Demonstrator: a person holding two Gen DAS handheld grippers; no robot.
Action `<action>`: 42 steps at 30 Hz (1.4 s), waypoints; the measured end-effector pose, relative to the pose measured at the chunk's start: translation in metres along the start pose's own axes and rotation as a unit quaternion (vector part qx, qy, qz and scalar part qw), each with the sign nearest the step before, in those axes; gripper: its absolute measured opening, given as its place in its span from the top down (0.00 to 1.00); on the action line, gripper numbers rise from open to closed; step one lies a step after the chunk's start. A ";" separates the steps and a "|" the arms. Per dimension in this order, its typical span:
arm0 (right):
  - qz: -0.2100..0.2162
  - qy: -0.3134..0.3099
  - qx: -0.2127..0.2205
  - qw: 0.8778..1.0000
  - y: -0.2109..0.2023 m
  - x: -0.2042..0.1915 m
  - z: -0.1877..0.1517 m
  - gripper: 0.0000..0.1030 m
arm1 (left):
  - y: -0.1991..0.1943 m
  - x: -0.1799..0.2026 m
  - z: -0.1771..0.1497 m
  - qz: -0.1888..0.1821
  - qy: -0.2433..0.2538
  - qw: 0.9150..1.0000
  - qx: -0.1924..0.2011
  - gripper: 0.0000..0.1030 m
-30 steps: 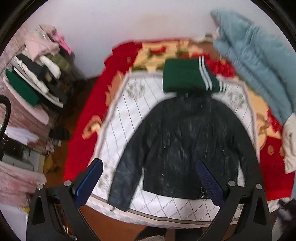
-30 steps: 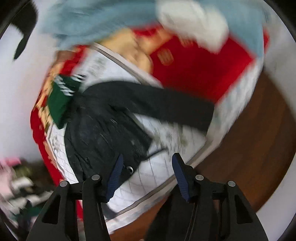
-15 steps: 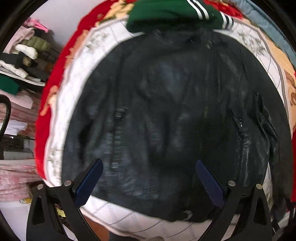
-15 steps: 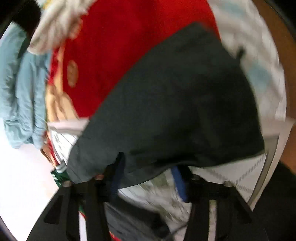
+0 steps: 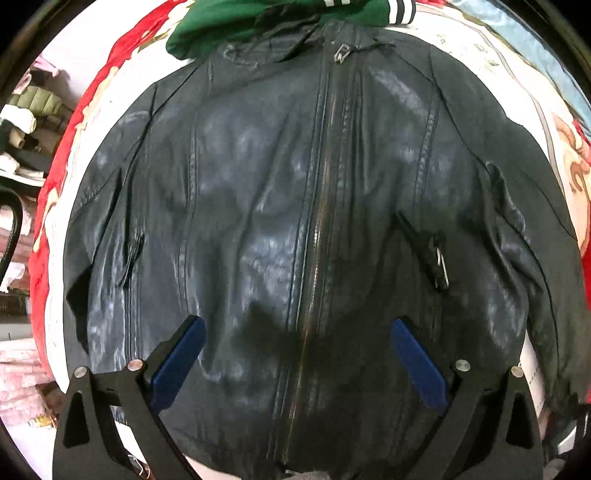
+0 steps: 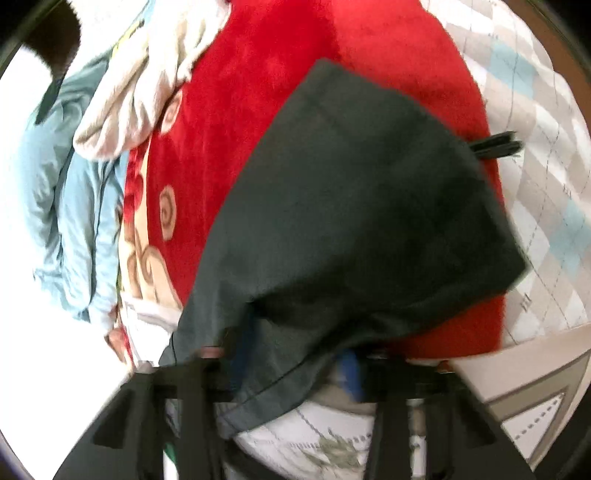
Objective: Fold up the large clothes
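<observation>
Between the wide-spread blue fingers (image 5: 177,360) of the left gripper (image 5: 297,363) lies the lower front of a black leather jacket (image 5: 295,221), with nothing clamped; whether the fingertips touch the leather cannot be told. No brand or writing can be read anywhere. The jacket lies front-up and zipped on a white quilt with a diamond pattern (image 5: 476,51), its long axis running from the hem at the near edge of the bed up to the collar at the far side, the zipper (image 5: 321,221) passing midway between the fingers. A folded green garment with white stripes (image 5: 229,22) touches the collar. A red blanket (image 5: 51,236) shows at the bed's left edge.

At the right gripper (image 6: 291,363), the jacket's sleeve (image 6: 351,206) drapes over and between the blue fingers (image 6: 349,373); the blur hides whether they pinch it. The sleeve stretches away over the red blanket, cuff far. A cream garment (image 6: 147,81) and a pale blue jacket (image 6: 74,206) lie beyond.
</observation>
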State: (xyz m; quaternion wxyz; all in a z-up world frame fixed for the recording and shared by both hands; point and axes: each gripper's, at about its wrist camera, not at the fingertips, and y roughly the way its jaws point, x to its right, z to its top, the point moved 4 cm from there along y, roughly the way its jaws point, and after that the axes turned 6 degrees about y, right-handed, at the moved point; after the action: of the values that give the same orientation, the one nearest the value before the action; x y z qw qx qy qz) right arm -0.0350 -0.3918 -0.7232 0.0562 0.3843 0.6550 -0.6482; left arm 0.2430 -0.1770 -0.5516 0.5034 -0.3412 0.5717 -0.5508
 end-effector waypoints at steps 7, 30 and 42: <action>0.044 -0.105 0.041 0.993 -0.052 -0.083 -0.019 0.95 | -0.013 -0.038 0.025 0.011 -0.012 0.999 0.036 0.00; -0.076 -0.779 -0.178 0.597 0.124 -0.166 -0.608 0.94 | 0.041 -0.300 -0.034 0.084 -0.241 0.967 -0.013 0.00; -0.083 -0.742 -0.294 0.597 0.056 -0.133 -0.599 0.40 | 0.047 -0.357 -0.190 -0.077 -0.407 0.905 -0.094 0.00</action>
State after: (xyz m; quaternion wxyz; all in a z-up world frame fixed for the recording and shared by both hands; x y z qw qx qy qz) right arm 0.3444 0.0777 -0.6009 0.5787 -0.3228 0.5715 -0.4840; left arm 0.1630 0.2224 -0.5475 0.6138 -0.6243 0.3386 -0.3447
